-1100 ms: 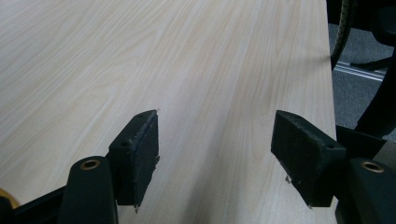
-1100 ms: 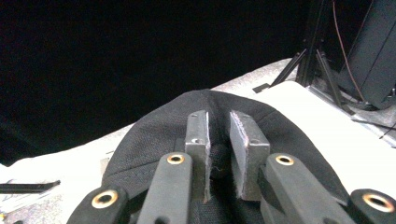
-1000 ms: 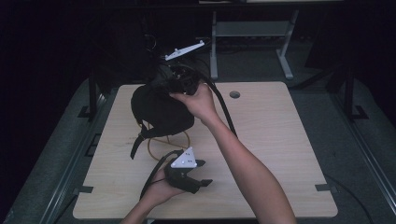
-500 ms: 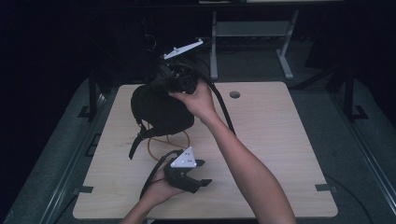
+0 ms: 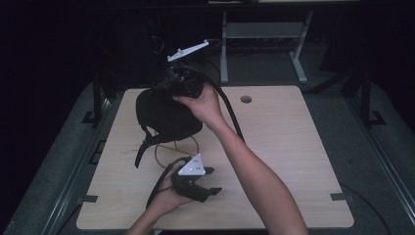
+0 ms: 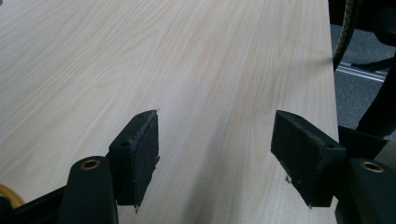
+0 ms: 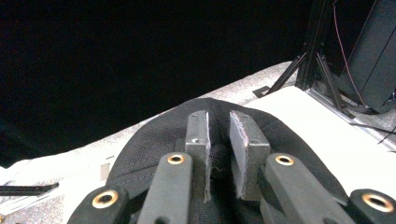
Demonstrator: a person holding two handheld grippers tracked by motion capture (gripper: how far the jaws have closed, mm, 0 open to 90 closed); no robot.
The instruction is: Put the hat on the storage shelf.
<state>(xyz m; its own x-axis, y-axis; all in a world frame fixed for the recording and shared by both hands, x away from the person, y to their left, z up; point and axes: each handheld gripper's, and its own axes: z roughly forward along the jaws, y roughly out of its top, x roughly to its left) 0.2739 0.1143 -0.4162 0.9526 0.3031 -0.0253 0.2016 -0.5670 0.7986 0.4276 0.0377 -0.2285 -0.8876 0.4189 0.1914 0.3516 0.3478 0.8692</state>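
Pinching a fold of black mesh fabric, the right gripper has its jaws drawn nearly together, with a narrow ridge of cloth caught between the pads. That cloth belongs to a black bag, which sits toward the far left part of the tabletop, partly lifted at its upper edge where the right gripper holds it from above.

Assessment of handling: the bag appears soft and limp. It slumps into a rounded mound and gathers readily under the jaws, so it should be light and non-fragile, though the loose weave could slip out of a shallow pinch. A thicker seam or the strap would likely give a surer hold than a surface fold.

Appearance: matte black, woven texture, domed outline, with a dark strap trailing from its near side toward the near edge. A yellowish cord loop lies on the wood beside it.

The left gripper rests near the middle of the near edge, held in the left hand. Its jaws stand wide apart over bare wood, holding nothing.
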